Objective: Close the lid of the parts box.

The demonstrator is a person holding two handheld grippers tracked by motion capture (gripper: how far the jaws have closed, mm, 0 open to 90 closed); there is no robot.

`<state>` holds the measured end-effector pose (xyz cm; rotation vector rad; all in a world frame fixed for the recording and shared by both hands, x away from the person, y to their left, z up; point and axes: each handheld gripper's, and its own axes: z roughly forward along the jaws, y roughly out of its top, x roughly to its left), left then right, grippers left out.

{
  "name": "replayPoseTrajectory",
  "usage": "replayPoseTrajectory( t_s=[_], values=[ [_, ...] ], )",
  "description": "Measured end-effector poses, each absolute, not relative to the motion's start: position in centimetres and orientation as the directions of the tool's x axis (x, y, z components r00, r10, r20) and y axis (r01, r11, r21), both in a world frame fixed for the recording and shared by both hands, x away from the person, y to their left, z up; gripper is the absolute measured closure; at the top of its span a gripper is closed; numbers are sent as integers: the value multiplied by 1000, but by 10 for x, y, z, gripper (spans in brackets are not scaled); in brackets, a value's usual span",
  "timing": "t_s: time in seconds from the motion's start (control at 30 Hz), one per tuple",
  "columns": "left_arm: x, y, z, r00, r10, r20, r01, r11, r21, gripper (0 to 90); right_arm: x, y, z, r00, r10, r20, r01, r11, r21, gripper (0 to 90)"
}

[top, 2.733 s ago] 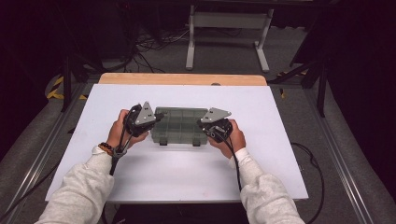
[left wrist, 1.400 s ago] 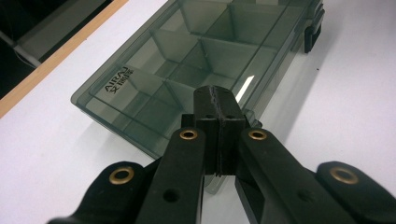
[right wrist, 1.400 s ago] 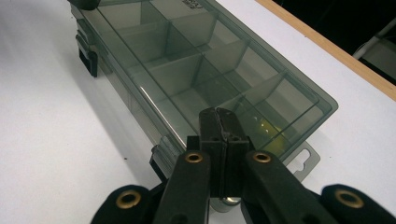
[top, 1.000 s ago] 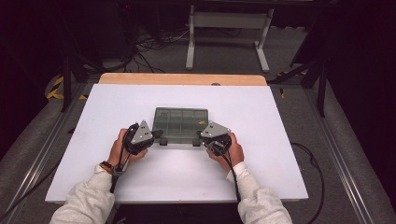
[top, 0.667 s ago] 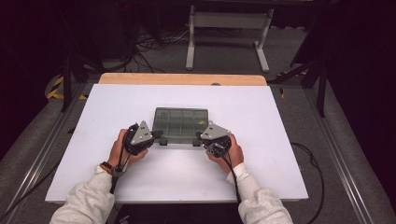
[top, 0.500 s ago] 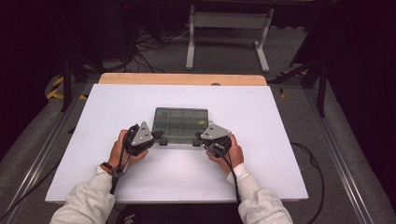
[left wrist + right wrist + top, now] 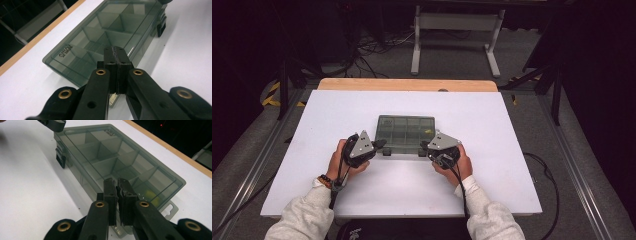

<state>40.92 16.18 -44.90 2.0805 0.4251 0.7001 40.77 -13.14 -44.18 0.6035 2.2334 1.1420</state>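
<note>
- High view: a smoke-tinted compartment box point(image 7: 405, 133), lid closed, was recorded lying flat near the middle of the white table point(image 7: 337, 107). Bare tabletop was seen on all four sides of it, with the widest margins to the left and right.
- High view: the left gripper point(image 7: 379, 144) was placed at the box's near left corner and the right gripper point(image 7: 424, 146) at its near right corner, each held in a hand. A wooden strip point(image 7: 407, 84) was noted along the table's far edge.
- Left gripper view: the jaws were seen pressed together with no gap, nothing visibly between them, tips over the box's near edge. Two dark latches point(image 7: 161, 23) were seen on its front wall, with open white surface to the right.
- Right gripper view: the jaws were seen nearly closed, a thin slit left between them, gripping nothing visible, above the box's near edge. A yellow item point(image 7: 151, 195) was noted in a compartment beside the hang tab point(image 7: 172, 210). The other gripper's tip was seen at the far corner.
</note>
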Motion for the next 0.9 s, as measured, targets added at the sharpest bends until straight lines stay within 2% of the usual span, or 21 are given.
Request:
replayPoseTrajectory(
  t_s=[0.17,0.43,0.9],
  values=[
    [408,163,-447,784,533,318,28,-543,839,888,406,-132,-440,-758,599,-259,122,519,846,819],
    [406,166,-446,790,532,307,14,-515,857,818,403,-130,-439,-763,590,-263,100,510,854,748],
    [403,167,-445,777,556,296,10,-480,877,598,398,-126,-436,-756,599,-264,89,493,865,553]
  ],
)
